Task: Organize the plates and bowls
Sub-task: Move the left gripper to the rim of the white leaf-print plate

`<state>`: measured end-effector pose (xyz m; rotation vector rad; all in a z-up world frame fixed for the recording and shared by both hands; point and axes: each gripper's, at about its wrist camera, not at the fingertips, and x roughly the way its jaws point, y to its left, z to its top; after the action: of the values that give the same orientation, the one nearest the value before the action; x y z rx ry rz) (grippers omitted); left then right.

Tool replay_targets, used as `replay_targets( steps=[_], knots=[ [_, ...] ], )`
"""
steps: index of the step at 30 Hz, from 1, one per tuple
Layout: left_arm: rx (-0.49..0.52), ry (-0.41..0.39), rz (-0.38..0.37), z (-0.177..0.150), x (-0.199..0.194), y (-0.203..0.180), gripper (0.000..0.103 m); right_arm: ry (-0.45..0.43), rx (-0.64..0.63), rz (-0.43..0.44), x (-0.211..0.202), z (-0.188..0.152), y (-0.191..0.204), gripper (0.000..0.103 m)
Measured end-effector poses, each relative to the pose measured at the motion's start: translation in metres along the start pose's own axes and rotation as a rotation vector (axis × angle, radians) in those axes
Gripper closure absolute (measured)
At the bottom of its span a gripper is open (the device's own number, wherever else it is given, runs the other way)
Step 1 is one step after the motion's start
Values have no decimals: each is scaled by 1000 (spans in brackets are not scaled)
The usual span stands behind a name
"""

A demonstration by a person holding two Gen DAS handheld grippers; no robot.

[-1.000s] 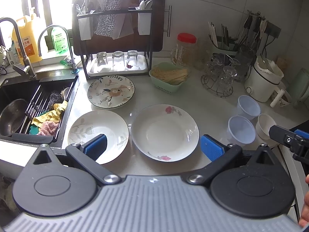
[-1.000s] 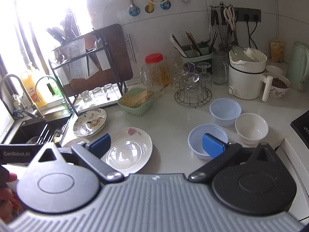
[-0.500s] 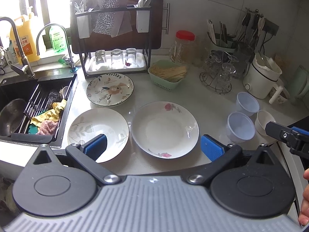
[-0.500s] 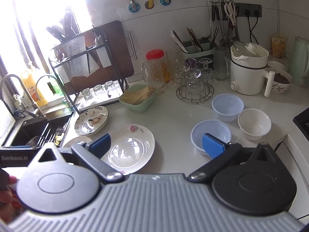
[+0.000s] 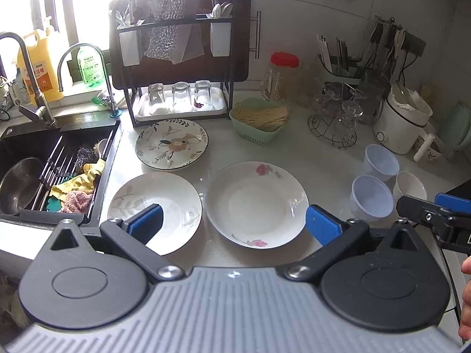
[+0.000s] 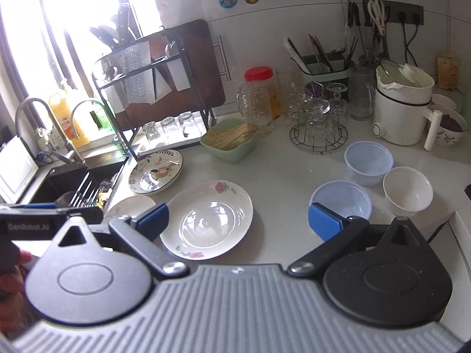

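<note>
— Kitchen counter [image 5: 318, 158]: where are the plates?
— Three beside the sink [image 5: 44, 170]; rose plate [image 5: 256, 204] farthest, bowls [image 6: 341, 203] beyond it.
— Grippers?
— Left gripper [image 5: 234, 225] and right gripper [image 6: 238, 220] both spread, empty.

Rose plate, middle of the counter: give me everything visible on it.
The rose plate is a round, shallow, glossy white dish, ceramic by the look, with a pink rose printed on the far rim and another on the near rim. It lies flat and upright on the white counter, empty, nothing stacked on it. The leaf-print plate sits just to its left, rims nearly touching; the blue plastic bowls stand apart to its right. Neither gripper touches it.
</note>
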<state>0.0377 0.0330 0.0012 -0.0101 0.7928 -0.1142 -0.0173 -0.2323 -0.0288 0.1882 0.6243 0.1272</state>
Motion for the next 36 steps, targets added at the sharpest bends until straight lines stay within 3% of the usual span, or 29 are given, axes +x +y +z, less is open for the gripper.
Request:
replay_targets(
  steps=[8,15,17,19,21,30,36],
  knots=[
    [-18,-6,-47,3,25,37,0,6,21,-4,23,-4,18,5],
    [115,31,-55,0,56,75,0,29,2,-23,53,-15,47,5],
    [39,59,-98,4,68,96,0,75,47,-19,70,-17,51,5],
    [-30,90,-94,11,80,117,0,88,82,8,80,-18,55,5],
    [-51,105,-86,20,90,134,0,128,54,-6,90,-16,65,5],
    [-60,124,-93,41,135,187,0,124,61,11,126,-5,103,6],
    [-24,169,-125,40,173,216,0,162,49,16,157,-7,137,24]
  ],
)
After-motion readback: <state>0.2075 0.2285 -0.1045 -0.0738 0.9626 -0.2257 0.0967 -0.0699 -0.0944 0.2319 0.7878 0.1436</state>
